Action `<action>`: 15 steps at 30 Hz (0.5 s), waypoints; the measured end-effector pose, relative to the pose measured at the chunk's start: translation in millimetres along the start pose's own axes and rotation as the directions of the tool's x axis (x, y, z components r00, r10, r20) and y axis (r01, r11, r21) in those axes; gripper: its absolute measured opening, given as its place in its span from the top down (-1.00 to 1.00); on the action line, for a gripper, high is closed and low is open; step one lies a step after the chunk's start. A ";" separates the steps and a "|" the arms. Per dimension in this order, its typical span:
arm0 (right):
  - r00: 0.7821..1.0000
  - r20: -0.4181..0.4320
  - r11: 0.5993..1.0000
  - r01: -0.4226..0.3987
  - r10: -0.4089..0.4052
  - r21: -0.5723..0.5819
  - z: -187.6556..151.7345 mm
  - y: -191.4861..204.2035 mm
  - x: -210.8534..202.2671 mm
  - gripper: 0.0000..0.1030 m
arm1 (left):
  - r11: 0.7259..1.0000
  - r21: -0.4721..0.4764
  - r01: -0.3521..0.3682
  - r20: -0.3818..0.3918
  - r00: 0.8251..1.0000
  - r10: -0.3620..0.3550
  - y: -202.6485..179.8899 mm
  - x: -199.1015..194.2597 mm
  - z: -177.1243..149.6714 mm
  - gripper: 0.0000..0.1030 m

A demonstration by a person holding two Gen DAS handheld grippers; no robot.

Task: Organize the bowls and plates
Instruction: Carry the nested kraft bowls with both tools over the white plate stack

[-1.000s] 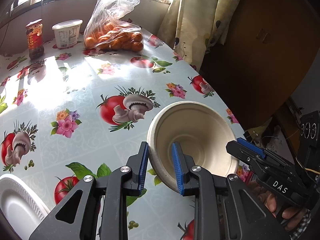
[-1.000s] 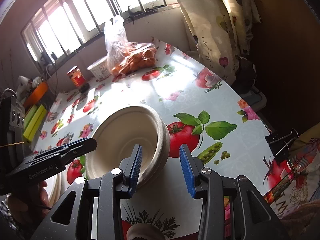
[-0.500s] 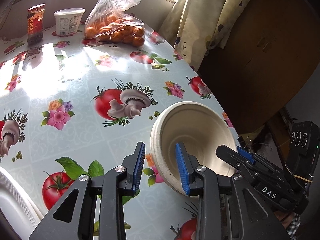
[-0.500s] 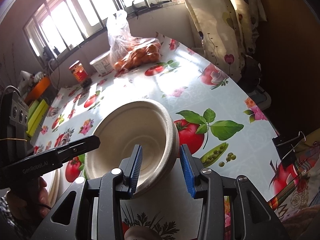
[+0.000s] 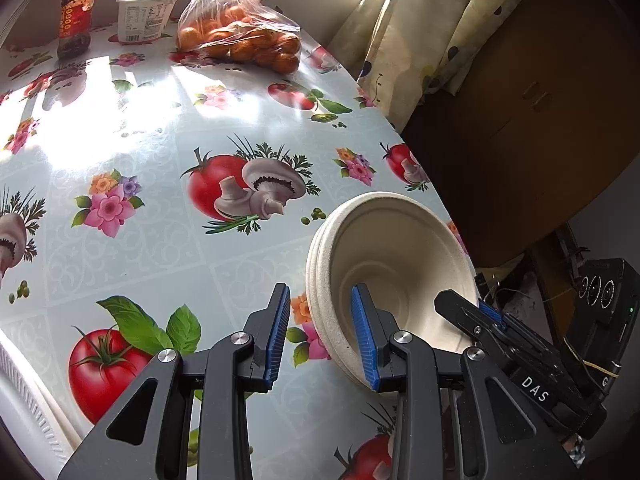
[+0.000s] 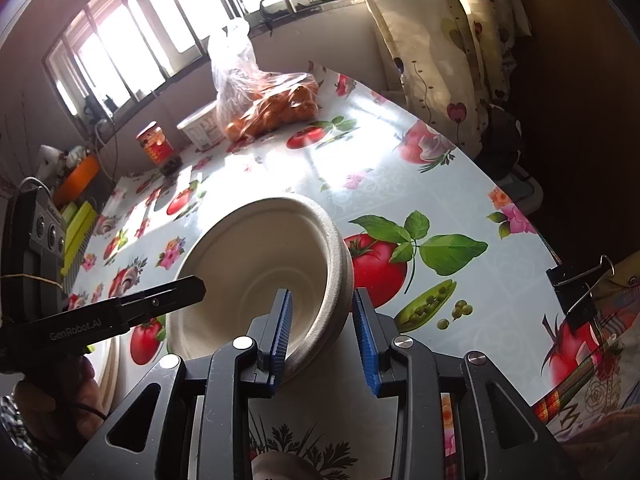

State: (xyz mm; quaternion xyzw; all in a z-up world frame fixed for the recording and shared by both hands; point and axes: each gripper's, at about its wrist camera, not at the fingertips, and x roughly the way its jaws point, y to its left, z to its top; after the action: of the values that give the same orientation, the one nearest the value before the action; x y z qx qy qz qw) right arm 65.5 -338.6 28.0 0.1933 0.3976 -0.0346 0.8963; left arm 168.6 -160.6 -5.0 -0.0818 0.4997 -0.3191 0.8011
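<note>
Both grippers straddle opposite rims of the bowl stack (image 5: 394, 276) nr the table (image 5: 168, 132) edge. Right gripper (image 6: 325, 334) jaws just closed in, pads w/ visible gaps, not clamped; left gripper (image 5: 321, 338) part open too. You're abt to lift it.

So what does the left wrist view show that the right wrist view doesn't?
Left wrist only: the white ribbed plate at the lower left edge, and the right claw entering the frame from the right, closing over the bowl's rim.

Right wrist only: the window, a black binder clip at the table's edge, and the left claw entering from the left.

Both: the stacked beige bowls, the bag of oranges, the jar, the white tub and the curtain.
</note>
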 end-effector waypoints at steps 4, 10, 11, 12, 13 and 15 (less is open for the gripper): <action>1.000 0.004 1.000 0.001 -0.001 0.006 -0.1 -1.3 -0.6 0.50 | 1.000 0.004 -0.015 0.003 1.000 0.015 -0.7 -0.6 -0.9 0.36; 1.000 0.003 1.000 -0.001 0.001 0.016 -0.9 -2.6 -1.8 0.56 | 1.000 0.005 -0.011 -0.002 1.000 0.011 -2.0 0.3 -1.2 0.52; 1.000 0.004 1.000 -0.001 0.001 0.016 -0.8 -2.6 -1.8 0.56 | 1.000 0.007 -0.013 -0.003 1.000 0.014 -2.6 0.5 -1.3 0.54; 1.000 0.005 1.000 -0.001 0.001 0.015 -0.7 -2.3 -2.1 0.57 | 1.000 0.009 -0.015 -0.003 1.000 0.015 -3.0 0.5 -1.1 0.57; 1.000 0.004 1.000 0.001 -0.001 0.013 -0.6 -2.3 -1.9 0.57 | 1.000 0.010 -0.019 -0.003 1.000 0.019 -3.6 0.6 -1.0 0.57; 1.000 0.003 1.000 -0.001 0.001 0.017 -0.7 -2.6 -1.6 0.57 | 1.000 0.009 -0.021 -0.003 1.000 0.021 -3.8 0.6 -1.0 0.58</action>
State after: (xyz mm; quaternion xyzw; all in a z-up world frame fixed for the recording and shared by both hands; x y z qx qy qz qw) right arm 63.3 -341.0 27.8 0.2011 0.3960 -0.0377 0.8952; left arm 166.3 -163.8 -4.1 -0.0725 0.5003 -0.3131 0.8040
